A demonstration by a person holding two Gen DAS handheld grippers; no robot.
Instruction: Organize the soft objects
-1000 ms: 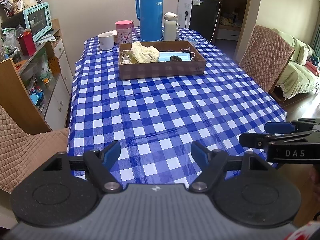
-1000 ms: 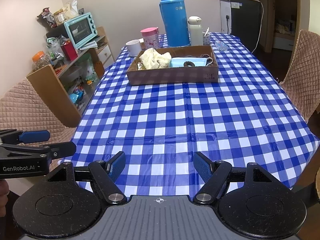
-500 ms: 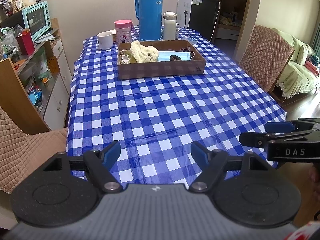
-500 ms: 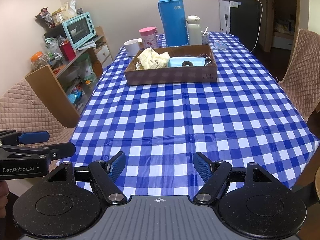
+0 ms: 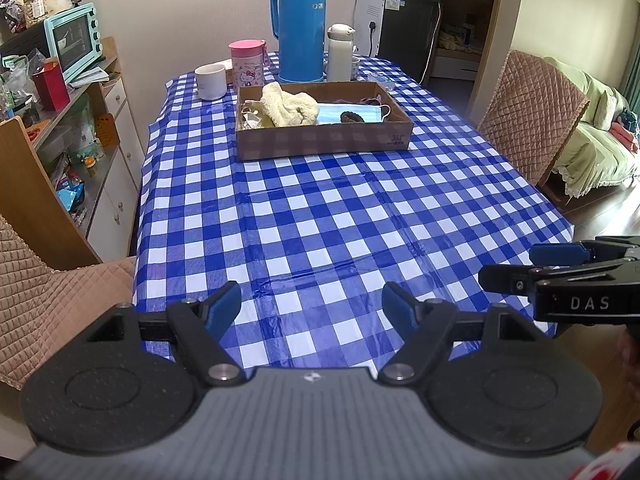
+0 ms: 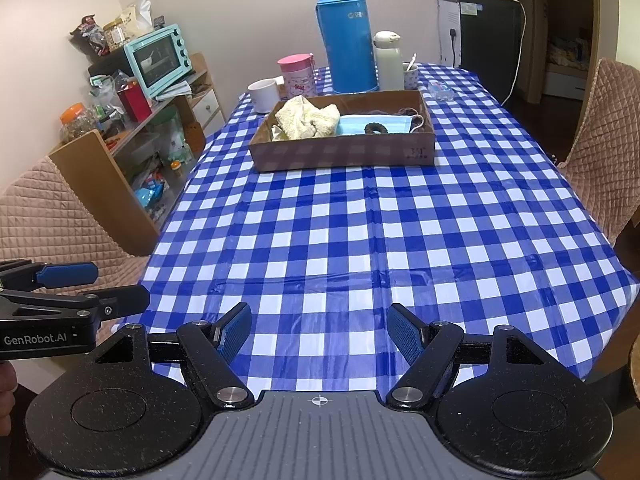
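A shallow cardboard box (image 5: 324, 142) (image 6: 344, 156) stands far up the blue checked table. Inside it lie a cream towel (image 5: 290, 110) (image 6: 306, 117), a blue face mask (image 5: 352, 109) (image 6: 378, 121) with a dark hair tie (image 5: 352, 117) (image 6: 374, 128) on top, and more ties at the back. My left gripper (image 5: 311, 306) (image 6: 120, 286) hangs open over the near table edge, nothing between its fingers. My right gripper (image 6: 319, 330) (image 5: 520, 266) is beside it, also open and empty. Both are well short of the box.
Behind the box stand a tall blue thermos (image 5: 302, 26), a white flask (image 5: 340, 52), a pink cup (image 5: 247, 62) and a white mug (image 5: 211, 81). Quilted chairs (image 5: 528, 108) (image 6: 48, 216) flank the table. A cluttered shelf with a teal oven (image 6: 158, 58) is at left.
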